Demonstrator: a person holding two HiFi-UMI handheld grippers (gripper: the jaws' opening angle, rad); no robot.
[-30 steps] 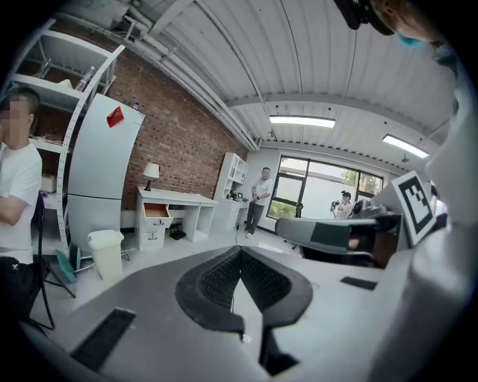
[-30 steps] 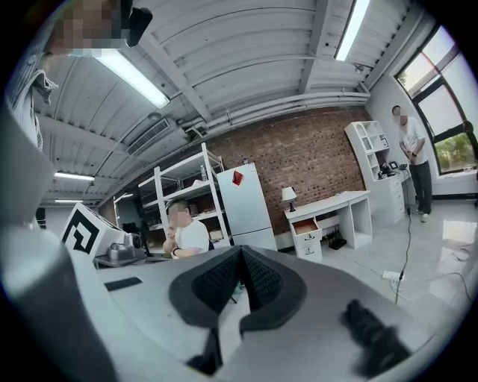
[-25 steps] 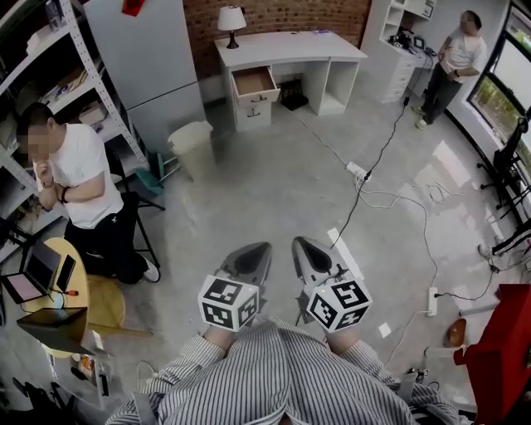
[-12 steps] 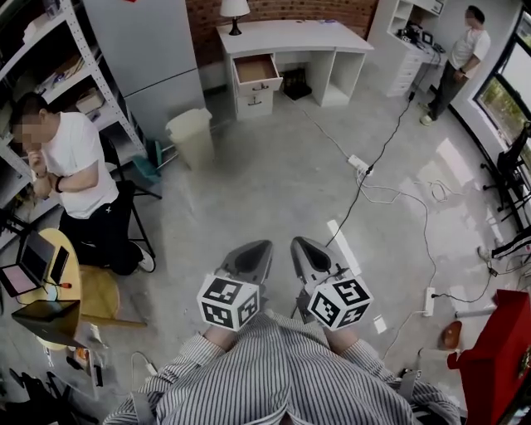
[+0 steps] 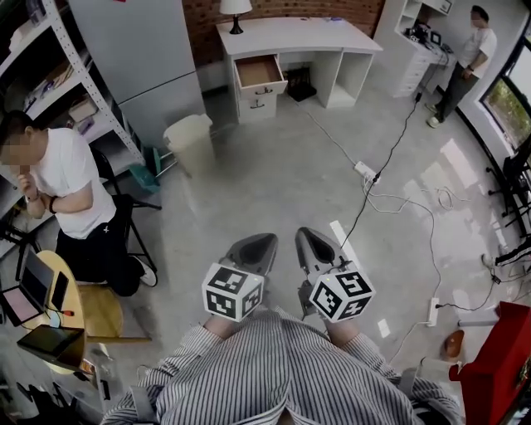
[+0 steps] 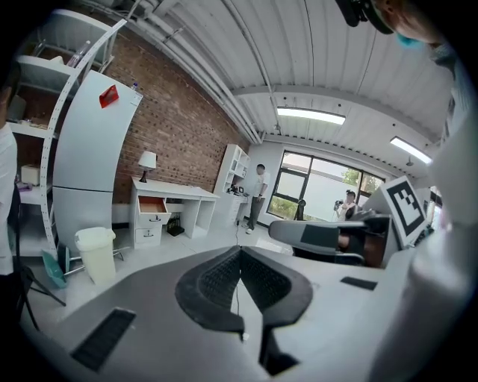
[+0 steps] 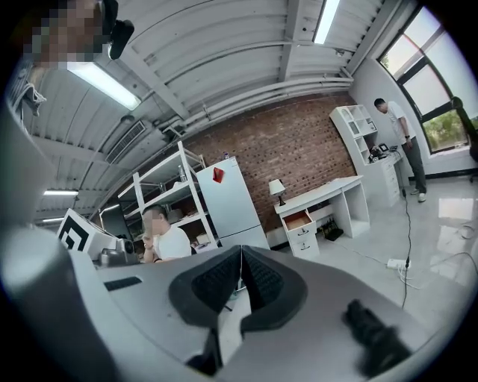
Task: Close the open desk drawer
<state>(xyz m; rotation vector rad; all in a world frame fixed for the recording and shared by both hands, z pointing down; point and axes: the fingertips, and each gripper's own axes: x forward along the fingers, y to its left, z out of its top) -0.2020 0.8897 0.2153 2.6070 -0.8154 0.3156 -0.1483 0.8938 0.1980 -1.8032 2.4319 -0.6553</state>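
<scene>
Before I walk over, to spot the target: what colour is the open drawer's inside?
The drawer is brown inside; head view shows it best.

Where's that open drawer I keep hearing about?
In the head view the open drawer is at the top centre, far off, pulled out at the left end of the white desk, below the table lamp.

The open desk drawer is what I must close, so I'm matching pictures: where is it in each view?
Head view: drawer top centre.
Left gripper view: drawer left of centre.
Right gripper view: drawer right of centre.
Shared landmark: the table lamp on the desk above it.
</scene>
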